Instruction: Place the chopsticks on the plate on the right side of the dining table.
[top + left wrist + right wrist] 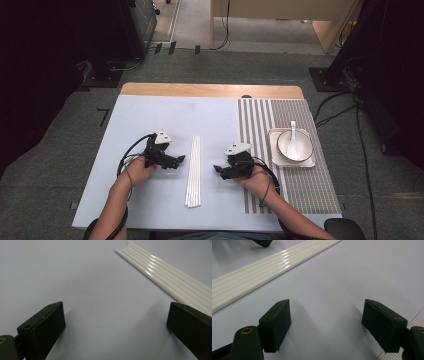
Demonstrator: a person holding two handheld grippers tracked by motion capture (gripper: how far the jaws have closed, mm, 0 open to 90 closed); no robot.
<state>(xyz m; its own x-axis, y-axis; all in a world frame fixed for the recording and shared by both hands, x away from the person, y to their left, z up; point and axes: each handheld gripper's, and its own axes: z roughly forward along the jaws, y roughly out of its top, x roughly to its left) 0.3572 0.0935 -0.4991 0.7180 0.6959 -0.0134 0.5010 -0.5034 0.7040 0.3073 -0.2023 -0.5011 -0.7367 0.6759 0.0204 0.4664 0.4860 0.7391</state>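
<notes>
While your two black grippers, left (pixel 181 159) and right (pixel 218 169), gape empty: slim white plastic rods (pixel 194 171), bundled lengthwise, tips toward the far table edge.

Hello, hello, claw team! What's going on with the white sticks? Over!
Left claw open, right claw open, both empty. White sticks lying side by side on the table between them, untouched. Nothing in the way.

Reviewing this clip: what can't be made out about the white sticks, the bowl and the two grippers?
- White sticks: exact count, too small in the high view; cut off by the edge in both gripper views.
- Bowl: contents beneath the spoon, too small to tell.
- Left gripper, right gripper: jaw gap, tiny in the high view.
</notes>
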